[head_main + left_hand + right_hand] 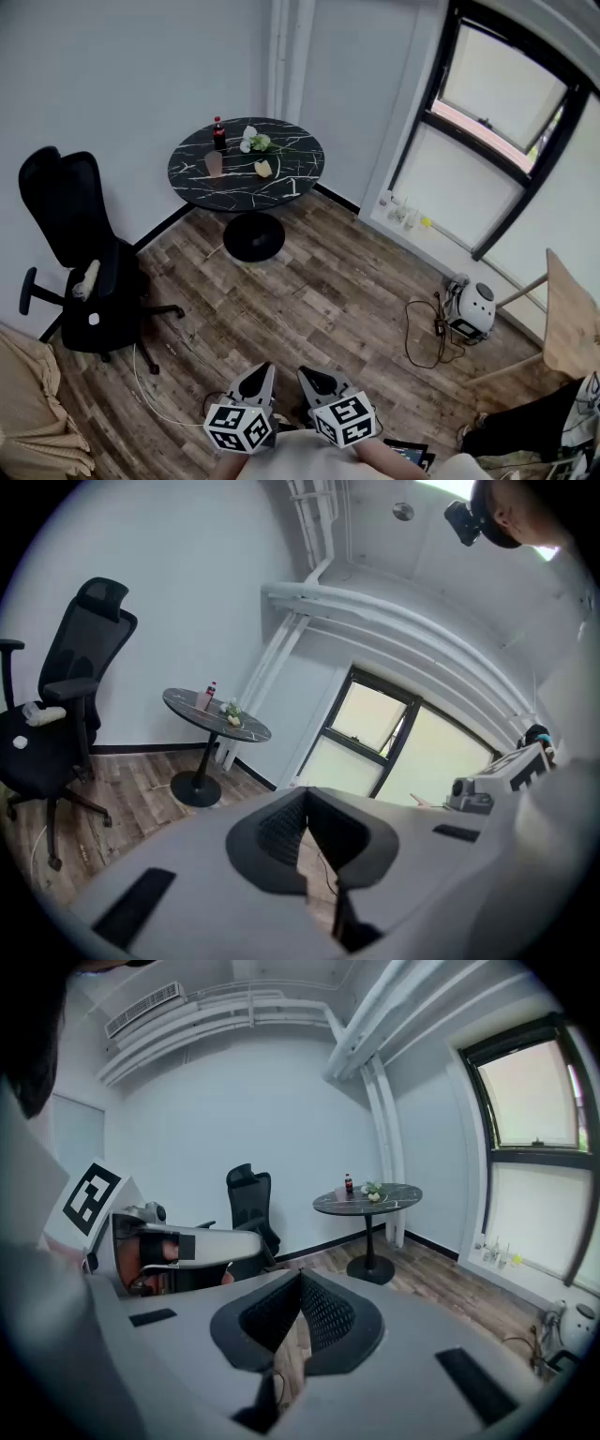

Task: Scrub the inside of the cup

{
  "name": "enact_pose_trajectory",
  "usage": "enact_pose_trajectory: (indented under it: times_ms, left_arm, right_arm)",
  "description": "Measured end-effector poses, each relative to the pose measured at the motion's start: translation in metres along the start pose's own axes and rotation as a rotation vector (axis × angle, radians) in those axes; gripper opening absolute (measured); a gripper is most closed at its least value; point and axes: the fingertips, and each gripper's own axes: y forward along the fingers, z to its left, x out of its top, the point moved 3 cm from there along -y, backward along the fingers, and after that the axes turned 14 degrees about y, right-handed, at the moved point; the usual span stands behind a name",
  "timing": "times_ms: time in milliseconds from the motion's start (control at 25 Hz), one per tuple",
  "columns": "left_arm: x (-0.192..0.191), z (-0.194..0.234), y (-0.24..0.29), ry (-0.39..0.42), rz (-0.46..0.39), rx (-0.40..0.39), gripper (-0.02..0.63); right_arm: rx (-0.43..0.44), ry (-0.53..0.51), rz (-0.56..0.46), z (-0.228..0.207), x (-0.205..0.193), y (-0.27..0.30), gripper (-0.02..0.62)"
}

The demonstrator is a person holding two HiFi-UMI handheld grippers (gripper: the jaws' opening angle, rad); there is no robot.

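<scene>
Far across the room stands a round black marble table (281,183). On it are a pinkish cup (214,164), a small yellowish object (263,168), a dark cola bottle (218,132) and a white-and-green bunch (253,142). My left gripper (262,375) and right gripper (316,378) hang side by side at the bottom of the head view, over the wooden floor and far from the table. Both are shut with nothing between the jaws. The left gripper view has the jaws (305,801) closed and the table (246,731) small in the distance; the right gripper (300,1284) likewise.
A black office chair (80,253) stands left of the table. On the floor at the right sits a white round device (476,306) with loose cables (422,333). A wooden board (570,319) leans at the right edge. Small bottles (403,214) line the window ledge.
</scene>
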Motion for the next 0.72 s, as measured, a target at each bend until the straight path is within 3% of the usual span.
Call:
enact_pose_trajectory:
  times_ms: [320,560,720]
  left_arm:
    - [0.000,-0.002,-0.007,0.019,0.004,-0.002,0.009]
    - [0.004,0.009,-0.009,0.017,-0.013,0.021,0.009]
    - [0.006,0.015,-0.008,0.022,-0.020,0.025,0.009]
  right_arm:
    - [0.013,0.000,0.017,0.008,-0.006,0.002,0.032]
    - [0.043,0.077,-0.002,0.004,0.000,0.010,0.035]
    - [0.035,0.051,0.020,0.006,0.001,0.016,0.037]
